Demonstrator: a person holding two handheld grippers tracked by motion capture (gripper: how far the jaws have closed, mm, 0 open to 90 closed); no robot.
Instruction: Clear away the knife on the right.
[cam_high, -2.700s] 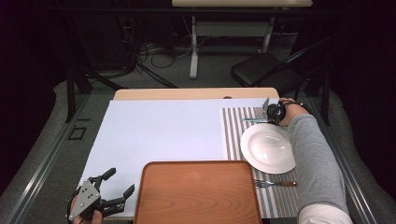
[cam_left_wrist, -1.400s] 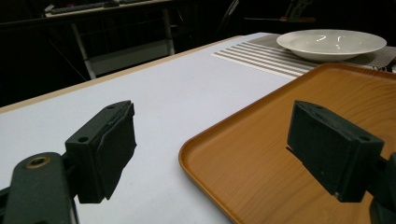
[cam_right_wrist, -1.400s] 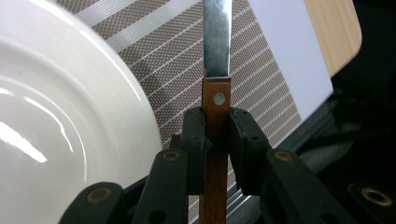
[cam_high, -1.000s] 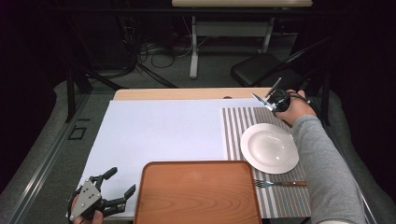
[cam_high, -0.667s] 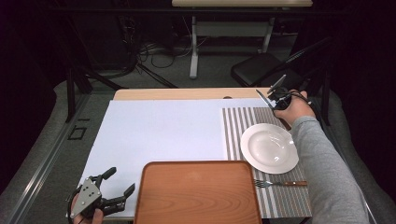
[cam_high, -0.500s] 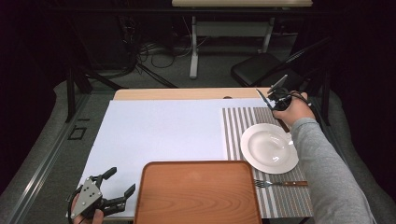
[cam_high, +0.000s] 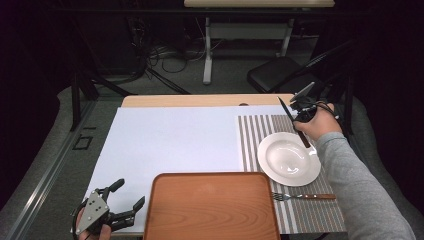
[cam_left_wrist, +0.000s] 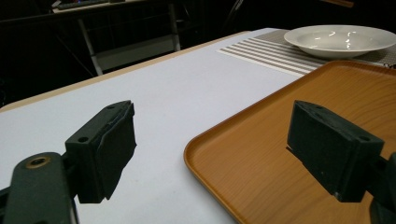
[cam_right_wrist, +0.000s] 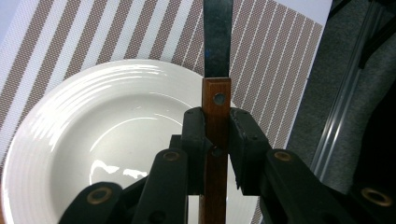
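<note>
Knife (cam_right_wrist: 217, 70) with a wooden handle sits clamped between the right gripper (cam_right_wrist: 216, 135) pads, at the centre of its view, above the empty white plate (cam_high: 288, 160) on the striped placemat (cam_high: 260, 131). Orange tray (cam_high: 210, 205), bottom centre, holds nothing. Left gripper (cam_high: 122, 200) rests bottom left, jaws wide apart.

L gripper (cam_high: 114, 207) low, jaws wide apart; R gripper (cam_right_wrist: 217, 135) raised, jaws clamped
</note>
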